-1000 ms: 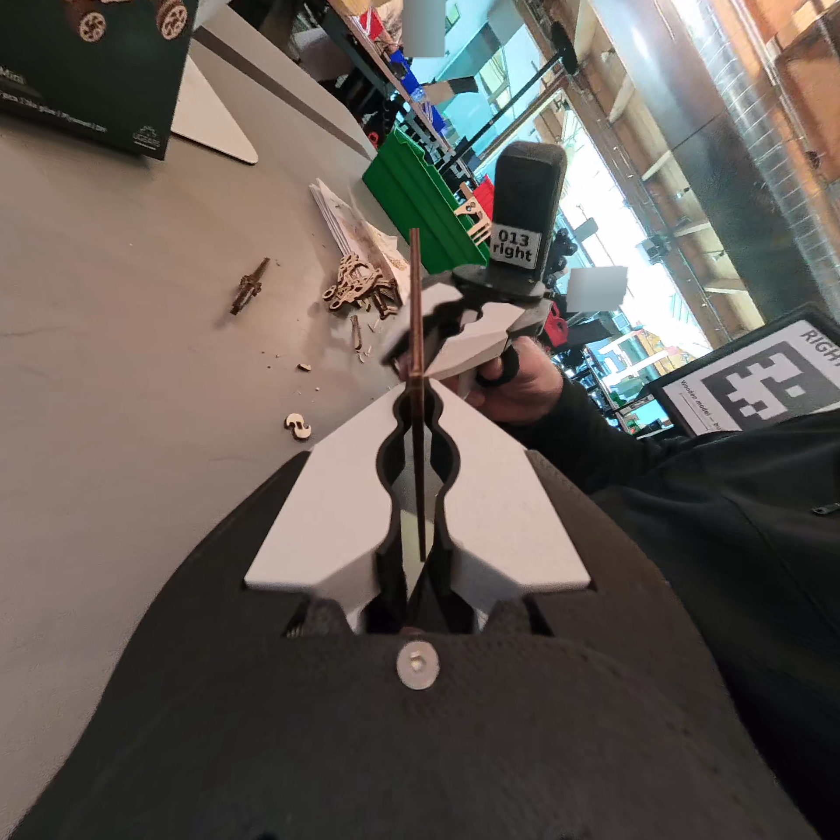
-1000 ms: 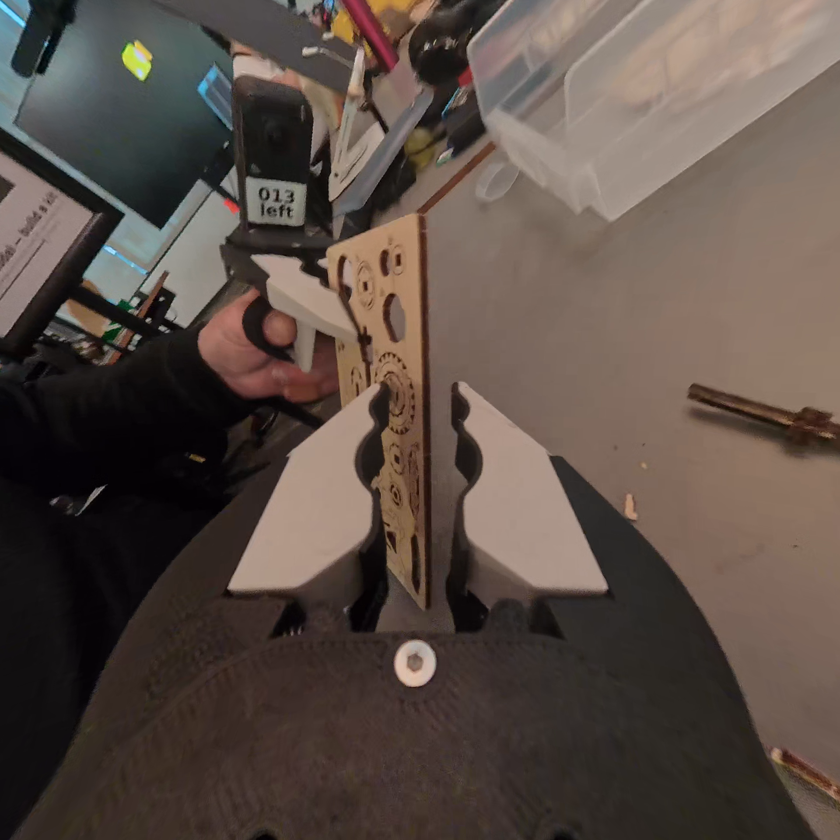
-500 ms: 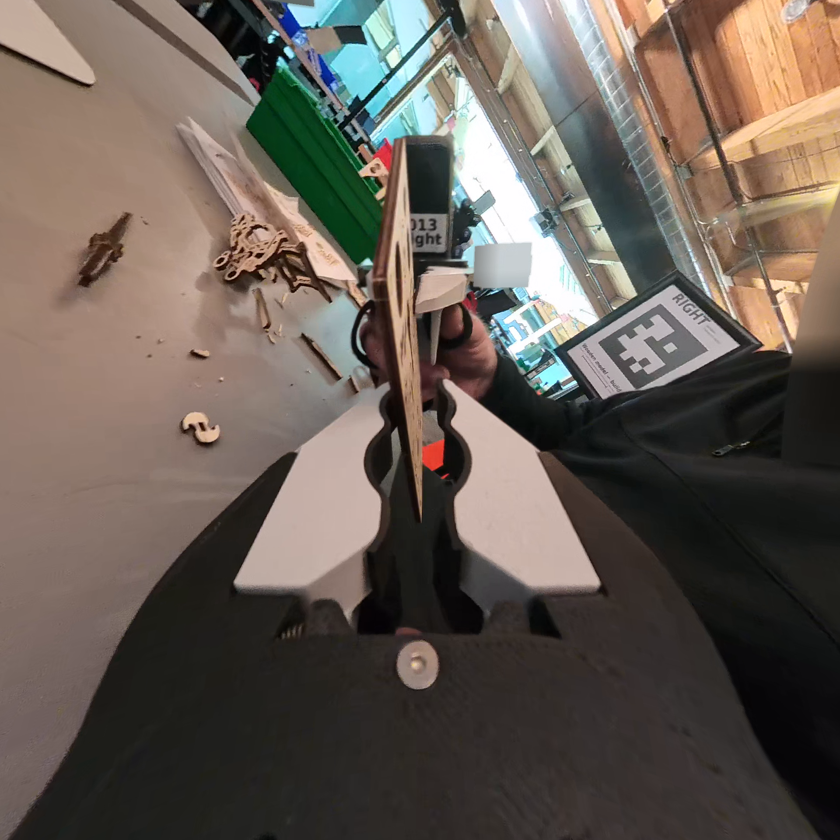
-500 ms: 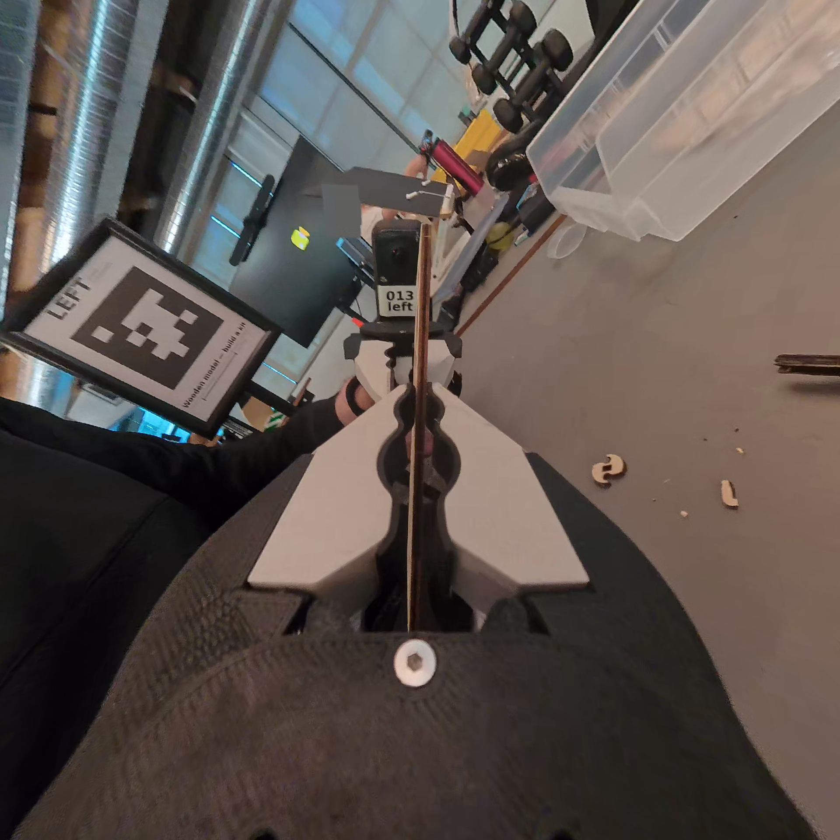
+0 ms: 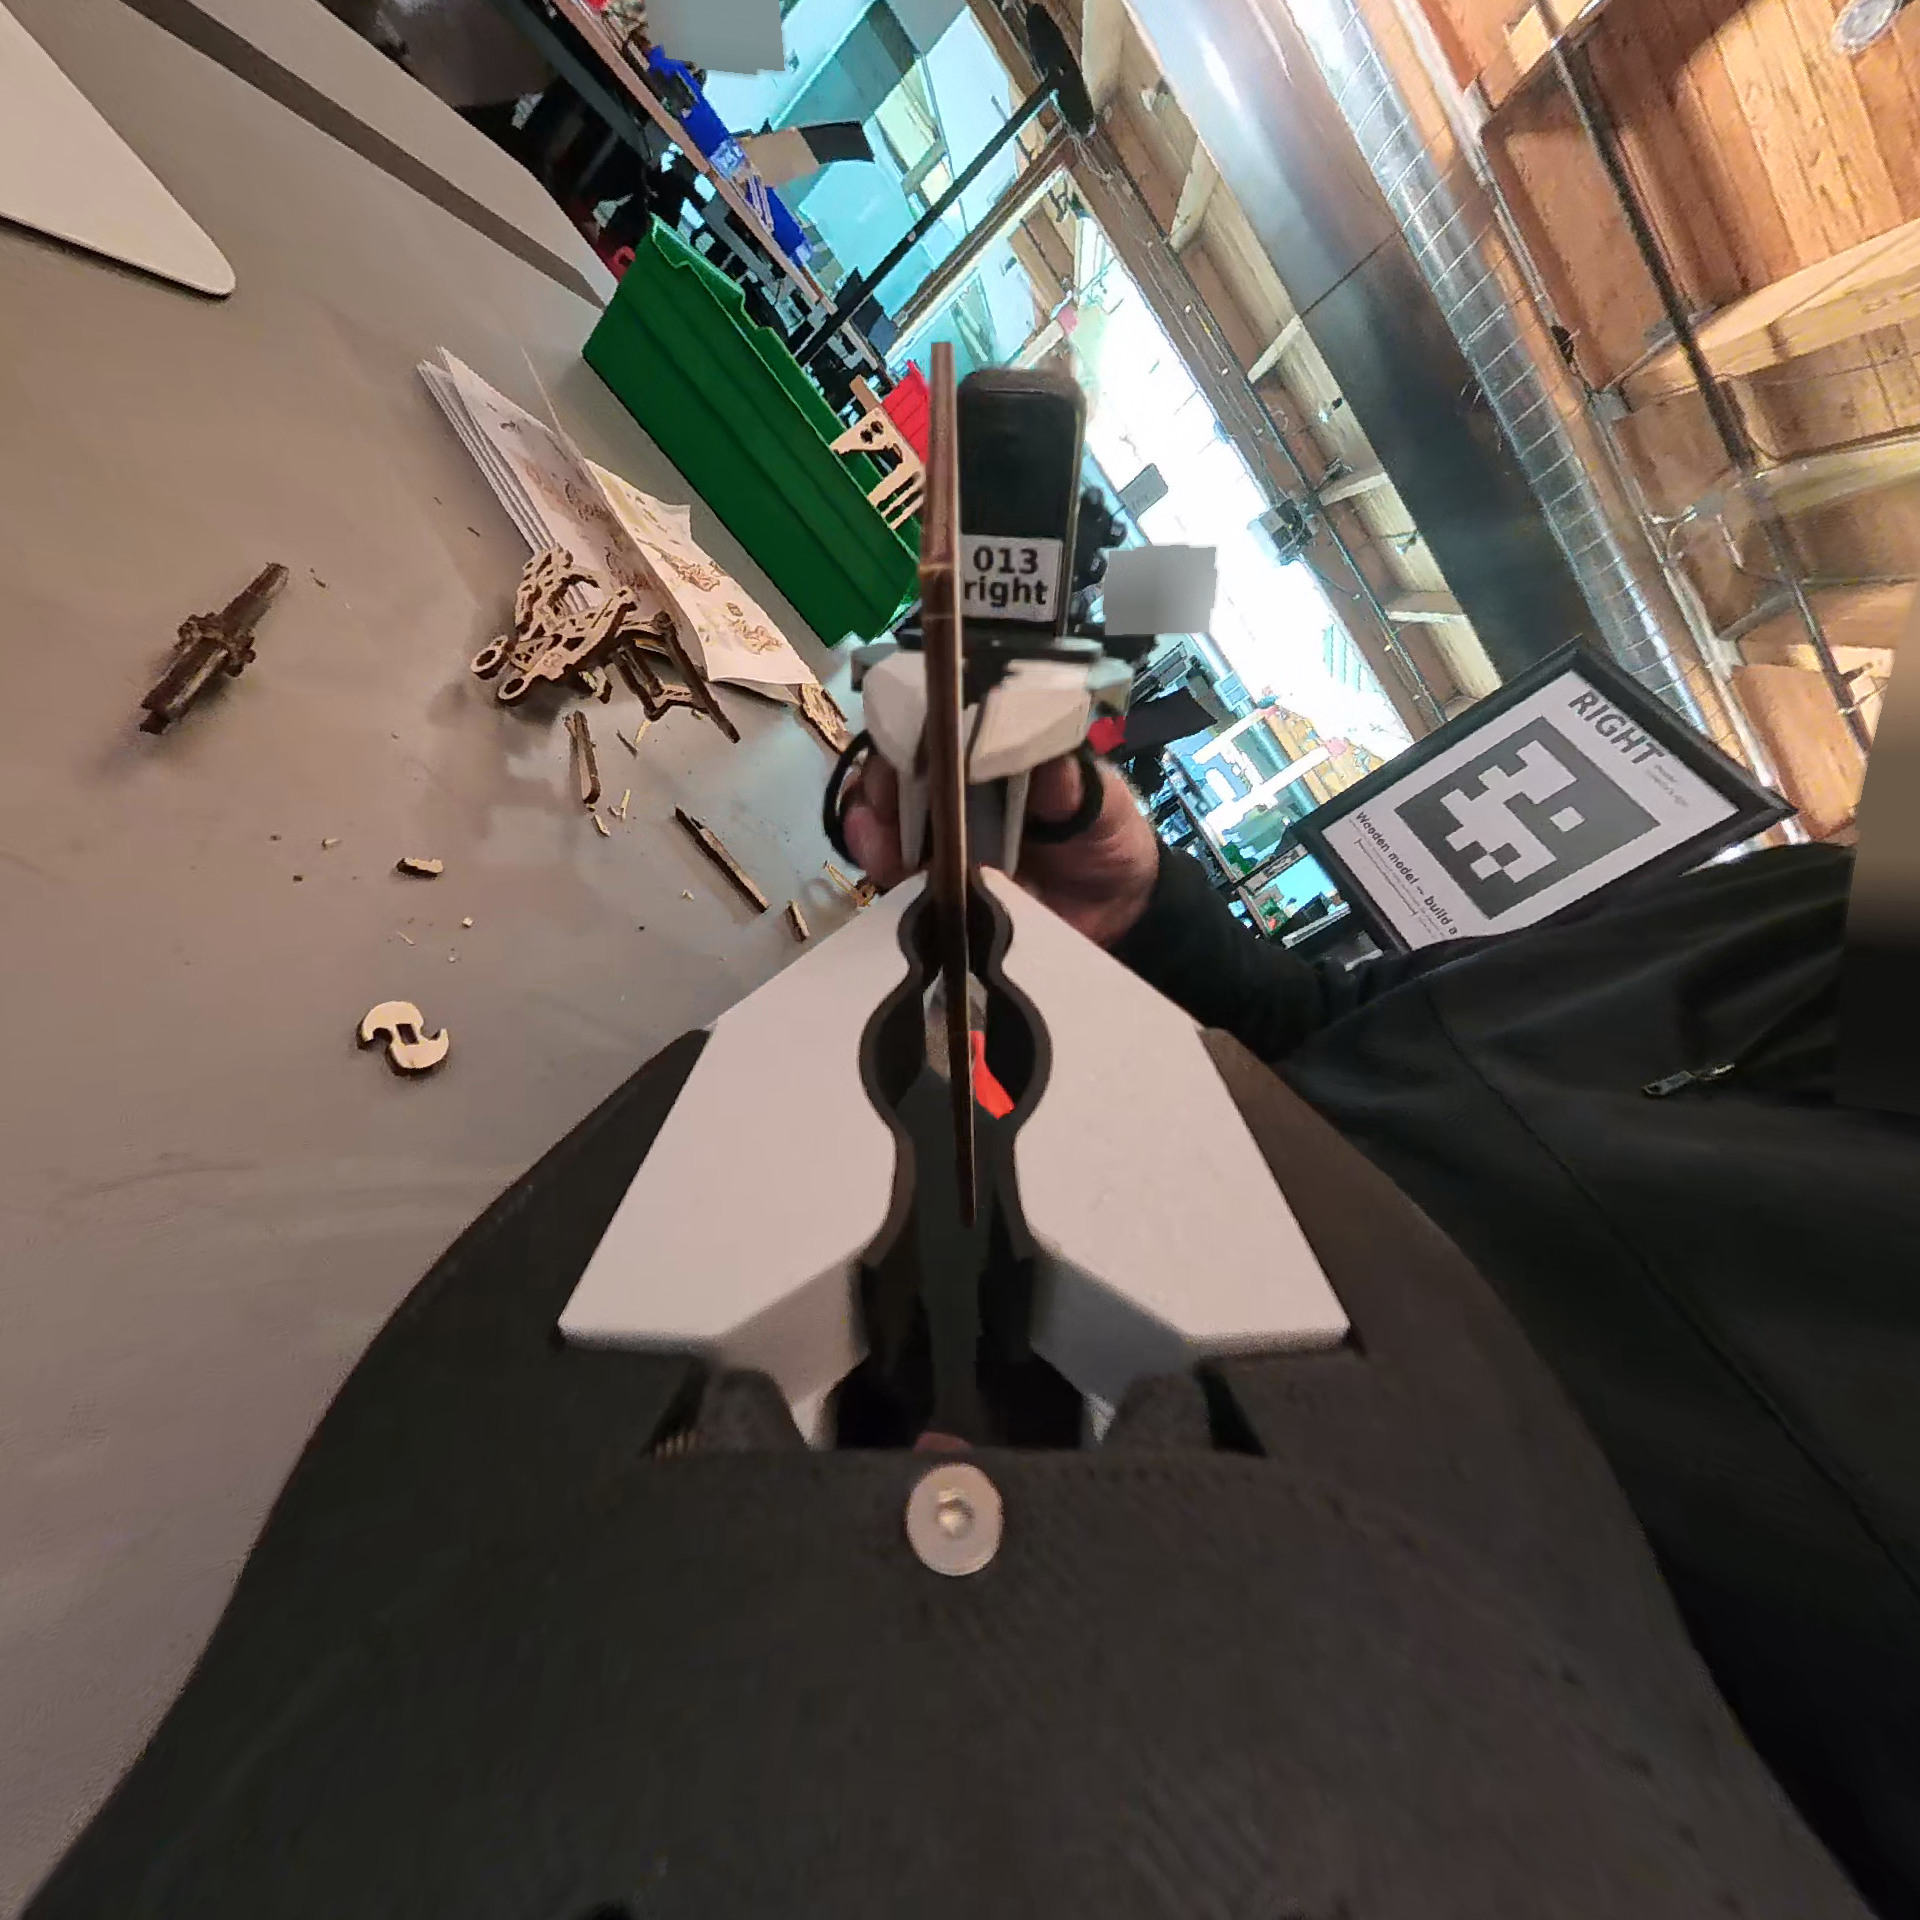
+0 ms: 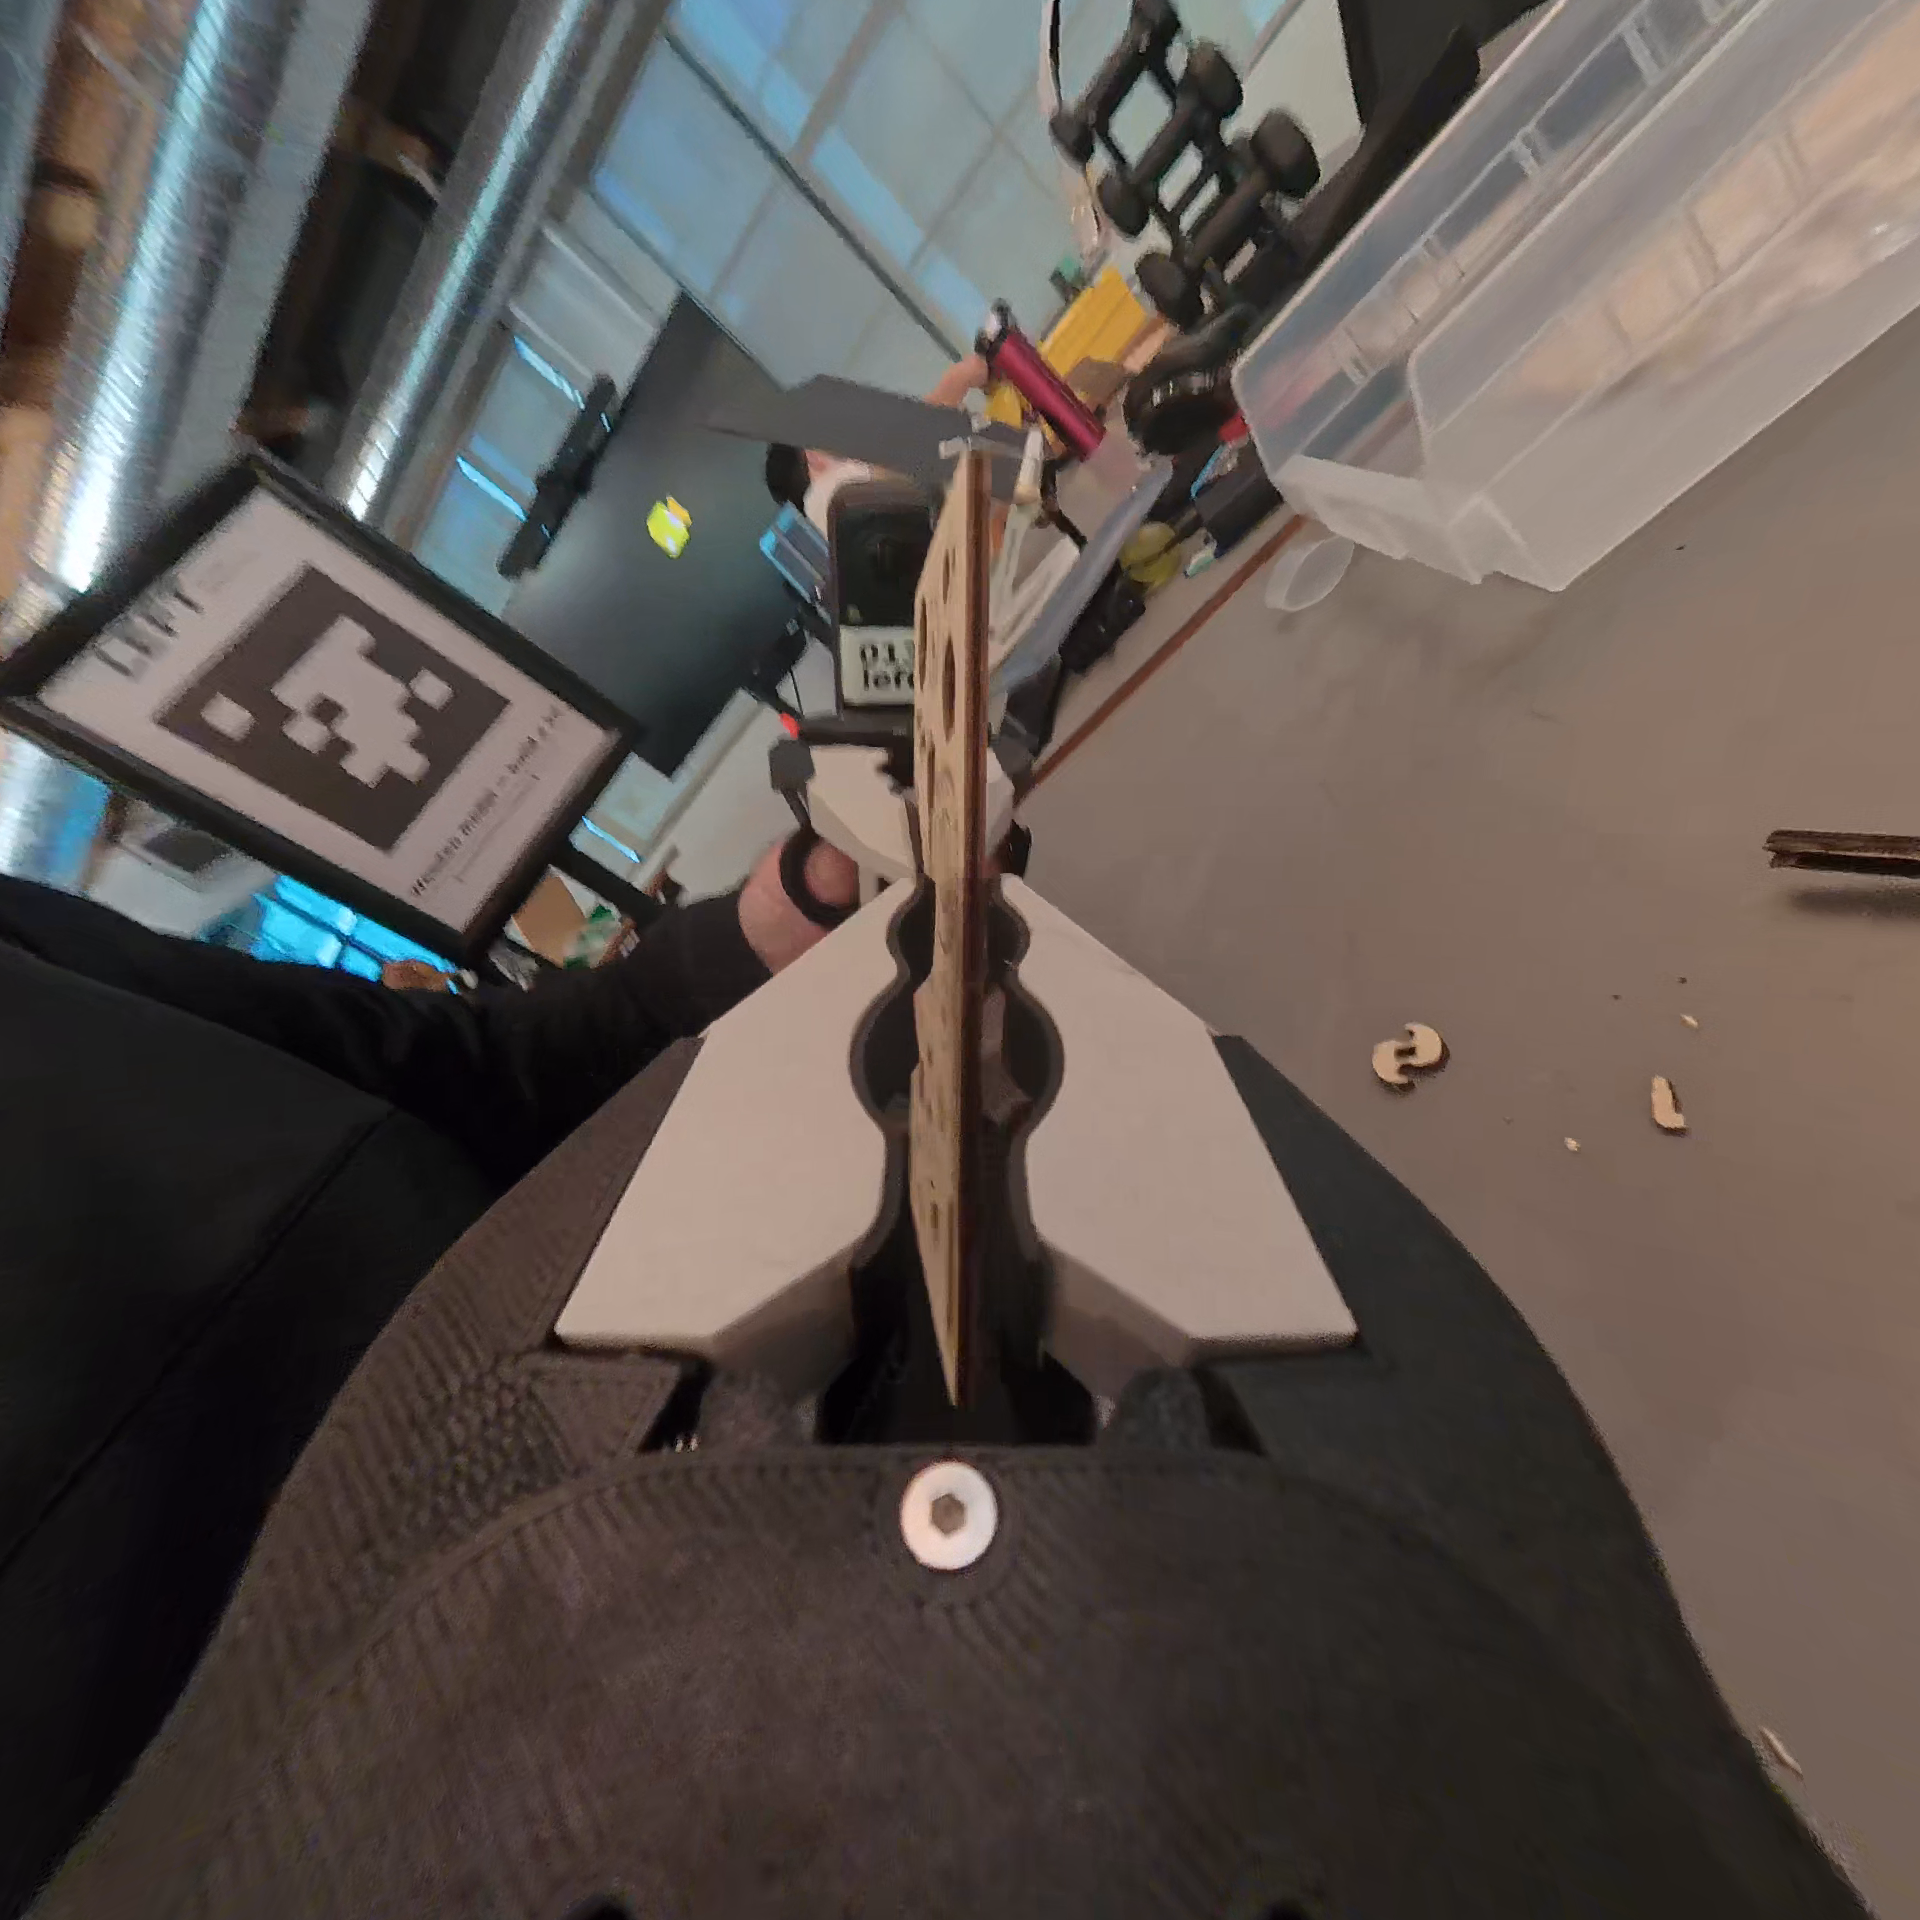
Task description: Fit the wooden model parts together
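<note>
Both grippers, left gripper [image 5: 948, 914] and right gripper [image 6: 958, 894], pinching one thin wooden sheet [image 6: 951, 831] edge-on from opposite ends: best held flat and untwisted while freeing parts.

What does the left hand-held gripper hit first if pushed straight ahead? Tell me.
Probably the right hand-held gripper, facing it along the wooden sheet both clamp; depth is unclear.

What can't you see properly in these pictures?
- Wooden sheet, left wrist view: edge-on, so its cut-out shapes are hidden.
- Loose wooden pieces, left wrist view: too small to tell apart.
- Dark wooden stick, right wrist view: cut off by the right edge.
</note>
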Demonstrator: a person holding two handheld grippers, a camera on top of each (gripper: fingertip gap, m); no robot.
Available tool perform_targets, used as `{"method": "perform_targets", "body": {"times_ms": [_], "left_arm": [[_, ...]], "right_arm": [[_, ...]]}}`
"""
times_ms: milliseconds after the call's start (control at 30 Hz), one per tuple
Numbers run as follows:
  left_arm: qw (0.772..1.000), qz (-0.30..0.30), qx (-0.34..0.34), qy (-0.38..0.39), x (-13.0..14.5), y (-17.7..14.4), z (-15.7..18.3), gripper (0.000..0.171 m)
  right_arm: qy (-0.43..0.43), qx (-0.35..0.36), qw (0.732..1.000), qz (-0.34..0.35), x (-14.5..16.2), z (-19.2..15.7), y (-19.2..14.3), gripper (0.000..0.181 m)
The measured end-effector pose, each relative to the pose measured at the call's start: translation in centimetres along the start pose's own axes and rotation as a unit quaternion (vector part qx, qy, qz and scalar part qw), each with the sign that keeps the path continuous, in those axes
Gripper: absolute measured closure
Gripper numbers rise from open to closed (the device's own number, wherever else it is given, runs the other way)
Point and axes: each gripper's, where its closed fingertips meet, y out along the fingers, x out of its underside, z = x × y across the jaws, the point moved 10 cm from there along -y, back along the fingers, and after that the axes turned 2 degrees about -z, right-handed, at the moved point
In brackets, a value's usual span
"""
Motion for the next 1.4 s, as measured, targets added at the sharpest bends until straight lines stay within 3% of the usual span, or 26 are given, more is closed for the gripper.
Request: {"method": "perform_targets", "body": {"times_ms": [67,333,833,1033,1400], "left_arm": [[1.000,0.005,-0.004,-0.008,0.1,-0.1,0.0,0.170],[0.999,0.030,0.032,-0.030,0.1,-0.3,0.6,0.163],[0.999,0.039,0.012,-0.021,0.1,-0.8,1.6,0.171],[0.997,0.060,0.042,-0.025,-0.1,-0.9,1.8,0.161],[0.998,0.055,0.031,-0.013,-0.1,-0.7,2.0,0.169]], "right_arm": [[-0.018,0.006,1.000,-0.024,0.4,-0.1,0.2,0.177],[0.052,-0.049,0.997,0.021,0.5,-0.2,0.4,0.181],[0.031,-0.032,0.999,-0.006,1.0,-1.8,0.5,0.181],[0.041,-0.041,0.998,0.019,0.8,-1.9,0.3,0.180],[0.066,-0.062,0.996,0.027,1.1,-1.6,0.0,0.181]]}}
